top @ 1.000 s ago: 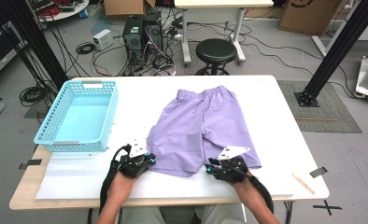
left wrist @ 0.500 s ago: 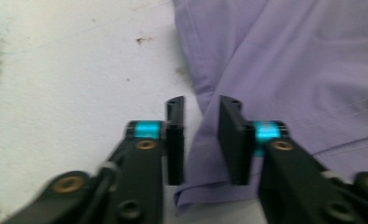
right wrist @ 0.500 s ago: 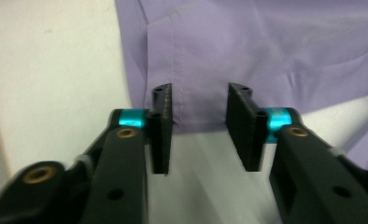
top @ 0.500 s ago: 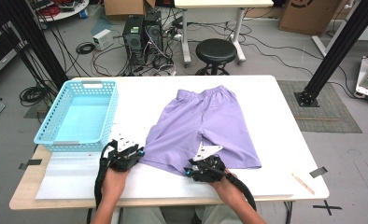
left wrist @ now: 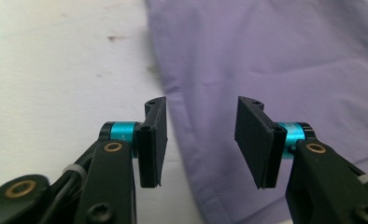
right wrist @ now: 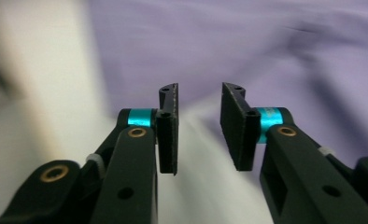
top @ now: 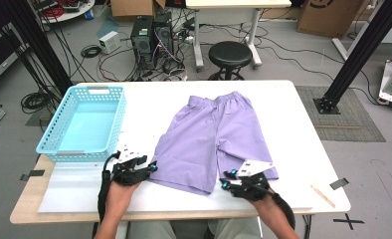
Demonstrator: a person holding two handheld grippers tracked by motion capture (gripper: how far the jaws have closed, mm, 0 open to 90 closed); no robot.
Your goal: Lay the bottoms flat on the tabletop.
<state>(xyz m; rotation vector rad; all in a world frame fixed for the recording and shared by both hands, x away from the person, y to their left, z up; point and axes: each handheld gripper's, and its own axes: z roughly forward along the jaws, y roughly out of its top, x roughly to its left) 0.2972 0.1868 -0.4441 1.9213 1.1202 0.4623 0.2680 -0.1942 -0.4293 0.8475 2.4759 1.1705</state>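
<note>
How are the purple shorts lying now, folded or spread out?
Spread out. The purple shorts lie flat on the white table, waistband at the far end, both legs apart and pointing toward the person, with no part doubled over.

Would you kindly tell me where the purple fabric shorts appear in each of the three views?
High view: purple fabric shorts lie flat at the centre of the white table, right of the blue plastic basket.
Left gripper view: upper right, beyond and under the open jaws.
Right gripper view: across the top, blurred.
Shared landmark: the white table.
</note>
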